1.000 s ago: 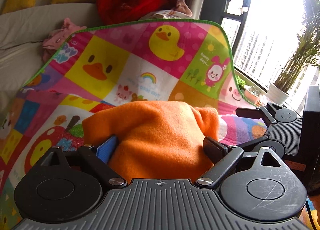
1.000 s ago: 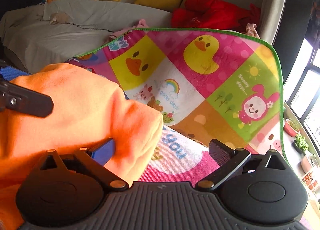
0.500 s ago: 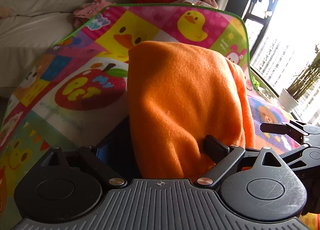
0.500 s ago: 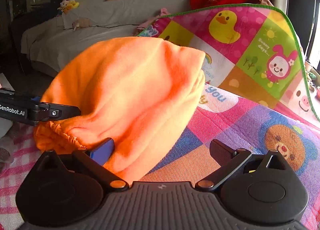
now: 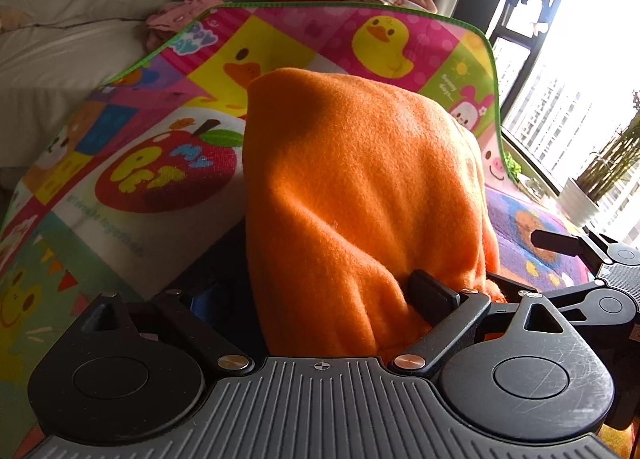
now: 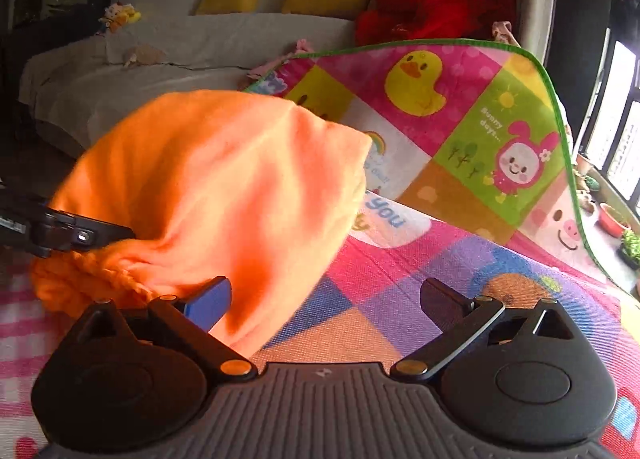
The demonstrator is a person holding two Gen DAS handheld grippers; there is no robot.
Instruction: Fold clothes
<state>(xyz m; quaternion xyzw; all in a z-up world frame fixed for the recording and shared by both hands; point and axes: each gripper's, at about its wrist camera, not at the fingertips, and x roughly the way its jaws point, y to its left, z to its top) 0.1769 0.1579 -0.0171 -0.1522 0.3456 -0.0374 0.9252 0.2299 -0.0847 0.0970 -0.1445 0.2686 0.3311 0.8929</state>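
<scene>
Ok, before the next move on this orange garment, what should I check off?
1. Fabric between the left tongs: ok, the orange fleece garment fills the gap.
2. Left tongs firmly clamped: cannot tell, one finger is buried in fabric and the jaws stand wide.
3. Right tongs ready to grab: ok, wide open with nothing between them.
4. Right tongs holding the garment: not ok, only the blue pad meets its side.
5. Play mat ahead free of other clothes: ok.
</scene>
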